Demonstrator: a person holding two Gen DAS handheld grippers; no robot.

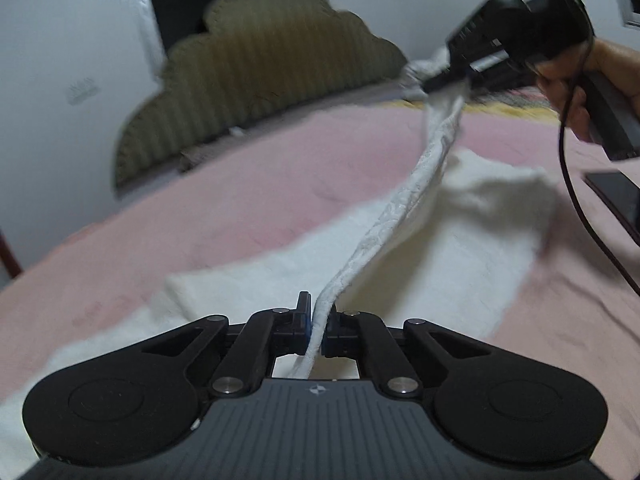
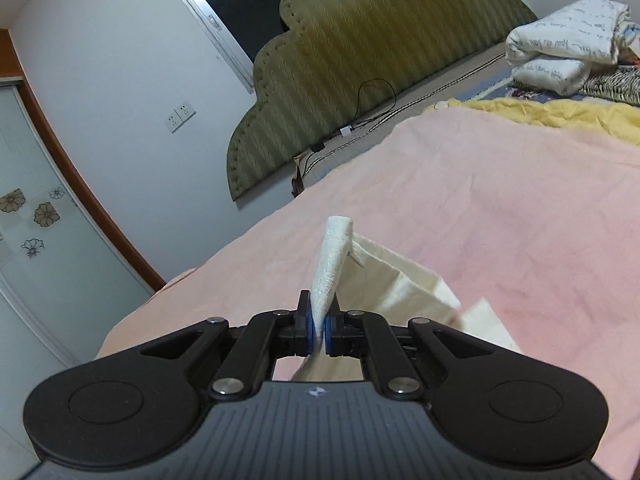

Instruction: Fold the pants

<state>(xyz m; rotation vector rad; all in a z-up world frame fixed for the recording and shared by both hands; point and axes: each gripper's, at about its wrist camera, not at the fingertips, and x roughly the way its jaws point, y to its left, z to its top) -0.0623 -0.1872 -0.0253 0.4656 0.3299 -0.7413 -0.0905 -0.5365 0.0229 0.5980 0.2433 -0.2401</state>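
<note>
The white pants (image 1: 472, 232) are half lifted off the bed (image 1: 260, 184), with one edge pulled into a taut band running between the two claws while the rest lies spread on the pink sheet (image 2: 500, 208). The left claw (image 1: 317, 330) is pressed together on the near end of that band, fabric squeezed between its blue pads. The right claw (image 1: 436, 80) shows up top right in the left view, hand (image 1: 580, 84) wrapped round its handle and a black cable (image 1: 576, 208) hanging down from it; it's pinching the far end of the band. In its own view the right claw (image 2: 318, 330) is clamped on a pointed bit of cloth that sticks up past the fingers, more fabric drooping to the right. A dark phone-looking slab (image 1: 620, 200) lies on the sheet near the right hand. Further back there's the green scalloped headboard (image 2: 360, 64), a yellow blanket (image 2: 560, 116), folded white bedding (image 2: 568, 48), and a wall socket (image 2: 181, 116).
</note>
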